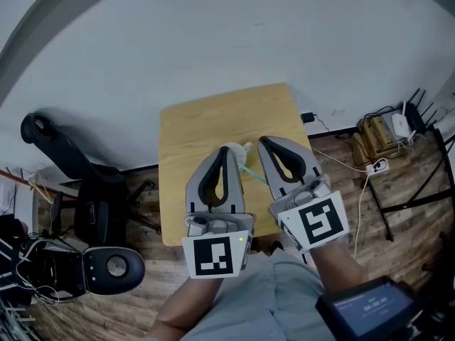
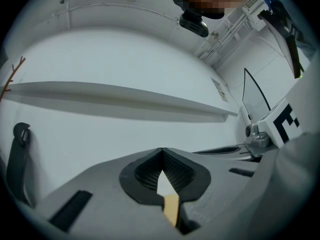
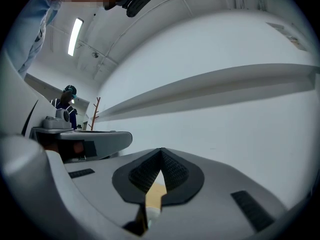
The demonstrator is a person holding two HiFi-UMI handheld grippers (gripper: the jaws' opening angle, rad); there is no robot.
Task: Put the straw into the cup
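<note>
Both pressed together and empty, the left tool (image 1: 226, 149) and right tool (image 1: 264, 141) flanked the cup (image 1: 240, 150), so the straw (image 1: 254, 174), seemingly lying beside it, was within reach.

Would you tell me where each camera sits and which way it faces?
Head view: on the head, facing steeply down at the table; left gripper, right gripper and shirt show.
Left gripper view: on that gripper, facing a white wall past its shut jaws.
Right gripper view: the same, mirrored.
Each gripper view catches the other gripper.

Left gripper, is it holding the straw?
No, the left gripper is shut, its fingers meeting at the tips with nothing between them.
</note>
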